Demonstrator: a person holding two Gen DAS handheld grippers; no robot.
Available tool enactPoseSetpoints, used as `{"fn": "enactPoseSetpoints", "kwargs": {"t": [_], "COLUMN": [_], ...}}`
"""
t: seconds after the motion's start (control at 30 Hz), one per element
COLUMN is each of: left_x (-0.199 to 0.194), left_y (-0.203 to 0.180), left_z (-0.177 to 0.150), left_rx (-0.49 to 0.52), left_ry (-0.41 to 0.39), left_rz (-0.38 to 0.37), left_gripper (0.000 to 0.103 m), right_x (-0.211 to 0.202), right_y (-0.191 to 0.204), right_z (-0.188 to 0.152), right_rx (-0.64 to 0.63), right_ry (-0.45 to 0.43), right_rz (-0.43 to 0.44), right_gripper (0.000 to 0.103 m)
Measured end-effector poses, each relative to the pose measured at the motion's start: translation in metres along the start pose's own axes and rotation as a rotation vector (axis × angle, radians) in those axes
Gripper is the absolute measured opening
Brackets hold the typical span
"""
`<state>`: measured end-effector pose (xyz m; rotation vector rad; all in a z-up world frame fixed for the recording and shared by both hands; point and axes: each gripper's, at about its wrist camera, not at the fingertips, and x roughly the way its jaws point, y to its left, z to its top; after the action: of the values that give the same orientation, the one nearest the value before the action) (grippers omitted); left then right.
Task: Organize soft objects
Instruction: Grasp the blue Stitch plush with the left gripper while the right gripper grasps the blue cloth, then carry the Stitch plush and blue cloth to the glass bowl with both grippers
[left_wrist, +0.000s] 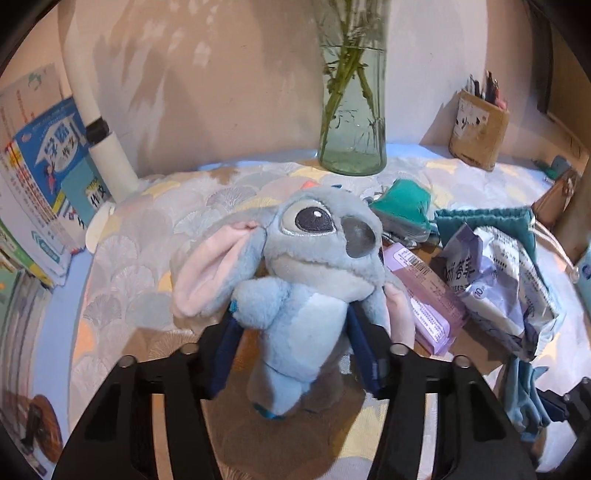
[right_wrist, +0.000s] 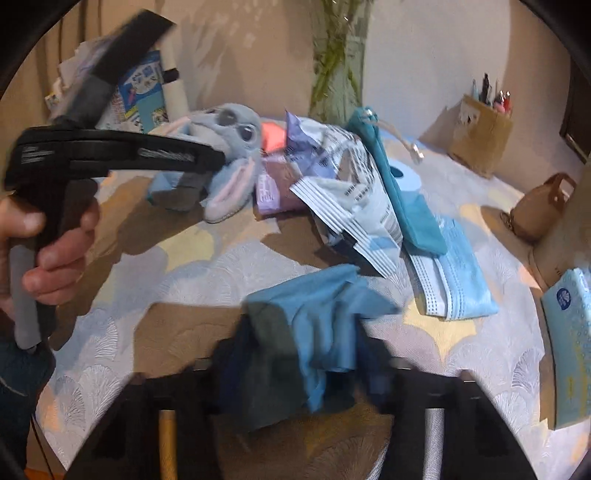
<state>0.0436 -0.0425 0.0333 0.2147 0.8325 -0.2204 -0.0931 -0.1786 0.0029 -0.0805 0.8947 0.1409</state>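
Observation:
My left gripper (left_wrist: 291, 314) is shut on a grey-blue plush toy (left_wrist: 295, 266) with pink ears, holding it by the body a little above the table; the toy (right_wrist: 229, 147) and the left gripper (right_wrist: 207, 158) also show in the right wrist view at upper left. My right gripper (right_wrist: 299, 354) is shut on a crumpled blue cloth (right_wrist: 321, 314) that hangs over its fingers just above the table. The same cloth (left_wrist: 524, 391) shows at the lower right of the left wrist view.
A torn white wrapper bag (right_wrist: 347, 184), a purple packet (left_wrist: 424, 295), a teal pouch (right_wrist: 399, 184), blue face masks (right_wrist: 454, 280), a tape roll (right_wrist: 406, 177) lie mid-table. A glass vase (left_wrist: 351, 110), pencil box (left_wrist: 480, 129), books (left_wrist: 44, 177), tissue pack (right_wrist: 569, 339) ring the edges.

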Motion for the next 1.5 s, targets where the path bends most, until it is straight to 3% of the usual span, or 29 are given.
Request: {"fn": "enactPoseSetpoints", "kwargs": {"t": [0.03, 0.13, 0.23, 0.4, 0.6, 0.73, 0.83, 0.87, 1.0, 1.07, 1.13, 1.2, 1.23, 1.27, 1.33, 1.37, 1.4, 1.43, 1.5], "left_x": [-0.002, -0.015, -0.041, -0.083, -0.09, -0.083, -0.083, -0.084, -0.08, -0.075, -0.071, -0.068, -0.066, -0.065, -0.069, -0.072, -0.074, -0.077, -0.085], "left_y": [-0.002, 0.002, 0.012, 0.019, 0.018, 0.016, 0.018, 0.018, 0.015, 0.011, 0.009, 0.004, 0.002, 0.0, -0.002, -0.003, -0.004, -0.003, -0.003], "left_z": [-0.001, -0.002, -0.006, -0.026, -0.078, -0.103, -0.108, -0.108, -0.105, -0.104, -0.105, -0.106, -0.107, -0.108, -0.11, -0.11, -0.111, -0.11, -0.109], "left_rx": [0.013, -0.01, -0.079, -0.129, -0.14, -0.141, -0.14, -0.133, -0.1, -0.078, -0.07, -0.053, -0.044, -0.043, -0.039, -0.039, -0.043, -0.05, -0.065], "left_ry": [-0.007, -0.03, -0.066, -0.089, 0.019, 0.048, 0.037, 0.029, 0.034, 0.039, 0.037, 0.033, 0.037, 0.045, 0.021, 0.013, 0.006, -0.001, -0.014], "left_rz": [-0.007, -0.054, -0.152, -0.167, -0.132, -0.104, -0.089, -0.089, -0.053, -0.048, -0.056, -0.056, -0.064, -0.088, -0.081, -0.082, -0.086, -0.093, -0.12], "left_gripper": [0.041, 0.04, 0.039, 0.039, 0.04, 0.051, 0.077, 0.078, 0.078, 0.078, 0.077, 0.071, 0.054, 0.046, 0.04, 0.039, 0.039, 0.038, 0.038], "right_x": [0.0, -0.004, -0.013, -0.027, -0.026, -0.021, -0.019, -0.017, -0.006, -0.007, -0.008, -0.009, -0.009, -0.008, -0.008, -0.007, -0.007, -0.007, -0.008], "right_y": [0.003, 0.003, -0.004, -0.008, -0.016, -0.017, -0.015, -0.014, -0.018, -0.022, -0.024, -0.028, -0.029, -0.029, -0.028, -0.027, -0.023, -0.019, -0.005], "right_z": [0.0, 0.0, -0.003, -0.004, -0.003, -0.002, -0.003, -0.003, -0.003, -0.002, -0.003, -0.003, -0.003, -0.003, -0.003, -0.002, -0.002, -0.002, -0.003], "right_rx": [-0.009, -0.014, 0.003, 0.015, 0.067, 0.078, 0.072, 0.073, 0.099, 0.115, 0.126, 0.142, 0.147, 0.15, 0.146, 0.138, 0.121, 0.102, 0.032], "right_ry": [-0.009, -0.027, -0.073, -0.141, -0.127, -0.099, -0.08, -0.066, -0.002, -0.01, -0.01, -0.013, -0.012, -0.009, -0.01, -0.009, -0.011, -0.012, -0.016], "right_rz": [-0.01, -0.005, 0.071, 0.152, 0.195, 0.196, 0.191, 0.189, 0.206, 0.222, 0.219, 0.223, 0.228, 0.232, 0.228, 0.219, 0.204, 0.201, 0.177], "right_gripper": [0.03, 0.021, 0.021, 0.02, 0.021, 0.021, 0.021, 0.021, 0.036, 0.054, 0.082, 0.084, 0.084, 0.084, 0.084, 0.084, 0.07, 0.044, 0.024]}}
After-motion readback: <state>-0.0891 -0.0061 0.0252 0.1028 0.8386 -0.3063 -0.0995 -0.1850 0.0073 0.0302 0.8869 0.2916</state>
